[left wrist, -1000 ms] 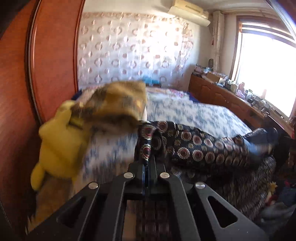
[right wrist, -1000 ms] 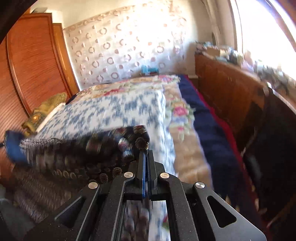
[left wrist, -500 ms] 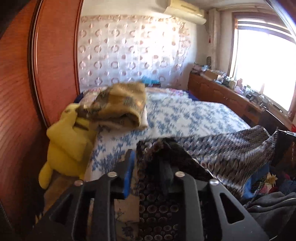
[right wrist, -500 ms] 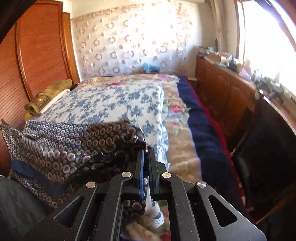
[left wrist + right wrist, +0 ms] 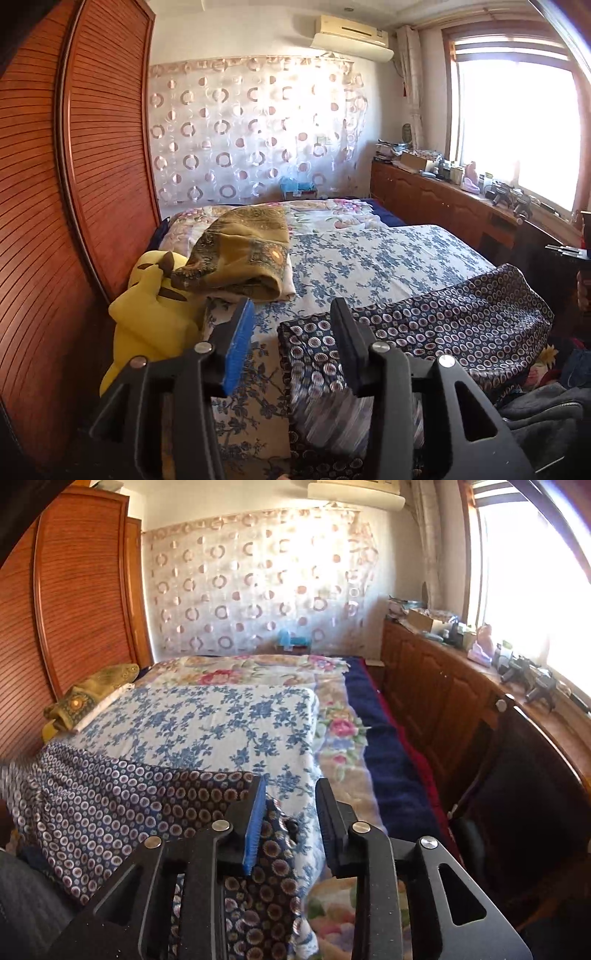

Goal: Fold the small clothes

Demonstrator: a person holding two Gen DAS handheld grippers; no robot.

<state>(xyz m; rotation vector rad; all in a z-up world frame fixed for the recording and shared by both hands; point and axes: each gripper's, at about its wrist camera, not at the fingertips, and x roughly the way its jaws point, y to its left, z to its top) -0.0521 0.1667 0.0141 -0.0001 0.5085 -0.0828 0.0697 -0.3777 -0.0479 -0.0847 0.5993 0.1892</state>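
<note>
We note both jaws have just been opening: the left gripper [image 5: 291, 310] and right gripper [image 5: 290, 788] stand parted, pads off the cloth. The patterned garment [image 5: 443, 317] lies across the near bed edge, long axis running gripper to gripper. Its left end sits under the left gripper's right finger and its right end under the right gripper's left finger, so each hand is nearest its own end.

Both grippers point forward and somewhat downward. The left gripper [image 5: 291, 314] has just been opening; its jaws stand well apart with nothing pressed between the pads. The right gripper [image 5: 290, 794] has likewise just been opening, its jaws parted by a narrower gap, its pads gripping nothing.
</note>
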